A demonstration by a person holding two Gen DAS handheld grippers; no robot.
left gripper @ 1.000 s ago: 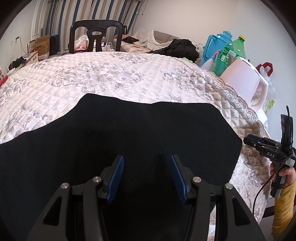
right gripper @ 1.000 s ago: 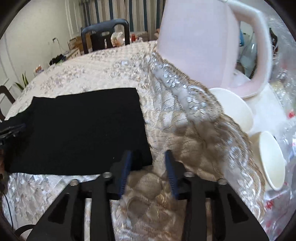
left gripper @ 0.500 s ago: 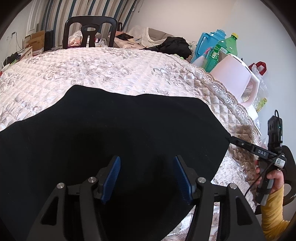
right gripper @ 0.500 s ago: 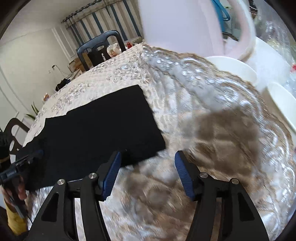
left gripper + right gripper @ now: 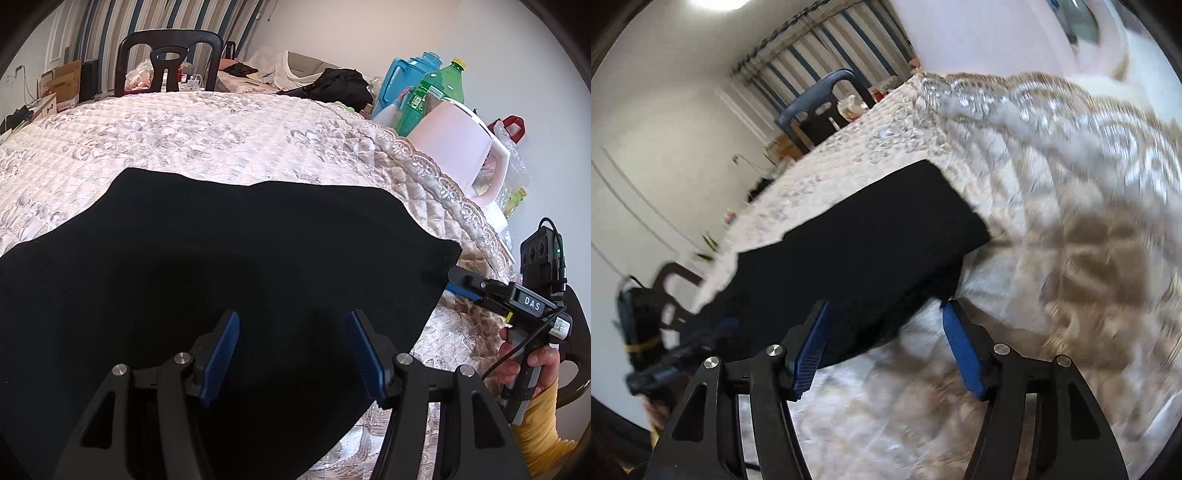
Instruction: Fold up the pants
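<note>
Black pants [image 5: 229, 266] lie flat on the quilted table cover [image 5: 207, 136] – grasp stage: left gripper [image 5: 291, 354] spread above the cloth, right gripper [image 5: 886, 343] opening at the near corner – next, both must pinch the hem.

Black pants [image 5: 229, 266] (folded flat) on the quilted tablecloth [image 5: 207, 133]

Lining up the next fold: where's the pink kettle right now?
In the left wrist view the pink kettle stands upper right, just off the quilted tablecloth's lace edge, in front of the green bottle.
</note>
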